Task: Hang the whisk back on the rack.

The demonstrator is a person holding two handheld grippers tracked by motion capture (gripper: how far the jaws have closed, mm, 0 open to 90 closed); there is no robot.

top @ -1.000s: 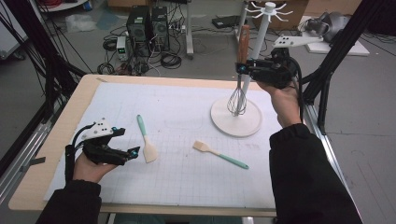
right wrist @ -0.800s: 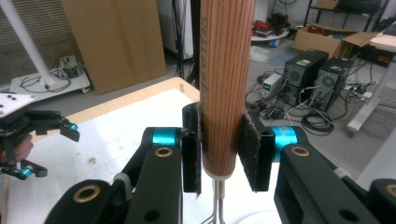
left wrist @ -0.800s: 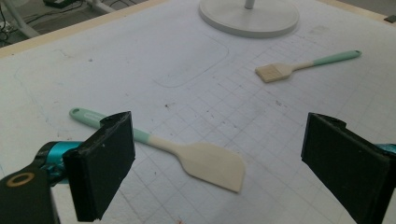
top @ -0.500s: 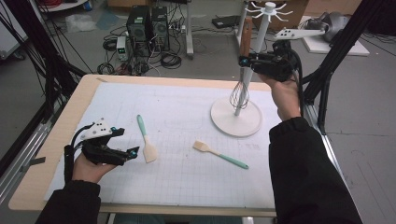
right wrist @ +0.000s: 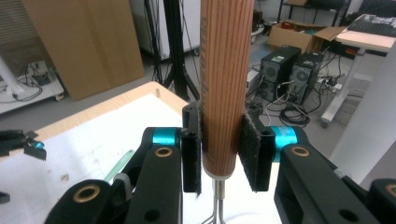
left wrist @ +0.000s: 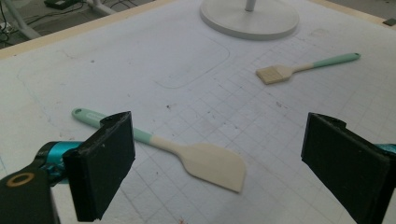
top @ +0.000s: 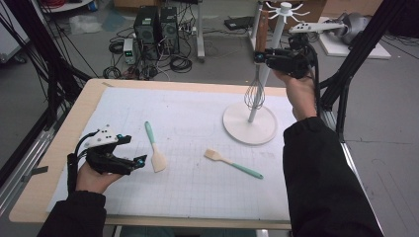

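My right gripper (top: pixel 261 56) is raised beside the white utensil stand (top: pixel 249 129) and is shut on a whisk (top: pixel 254 95). The whisk hangs upright against the stand's pole, wire head down above the round base. In the right gripper view both pads (right wrist: pixel 252 149) press the wooden handle (right wrist: pixel 226 79). My left gripper (top: pixel 134 150) rests low over the mat at the front left, open. A cream spatula with a mint handle (left wrist: pixel 205 161) lies on the mat between and ahead of its jaws, untouched. A small pastry brush with a mint handle (top: pixel 232 164) lies mid-mat.
The stand's top carries white hooks (top: pixel 285 8). A white gridded mat (top: pixel 188 113) covers the wooden table. Computer towers and cables (top: pixel 158 29) sit on the floor beyond the far edge. Black frame struts (top: pixel 346 79) rise at the right.
The right gripper has lifted the whisk a little along the stand's pole. The left gripper, the spatula and the brush have stayed put.
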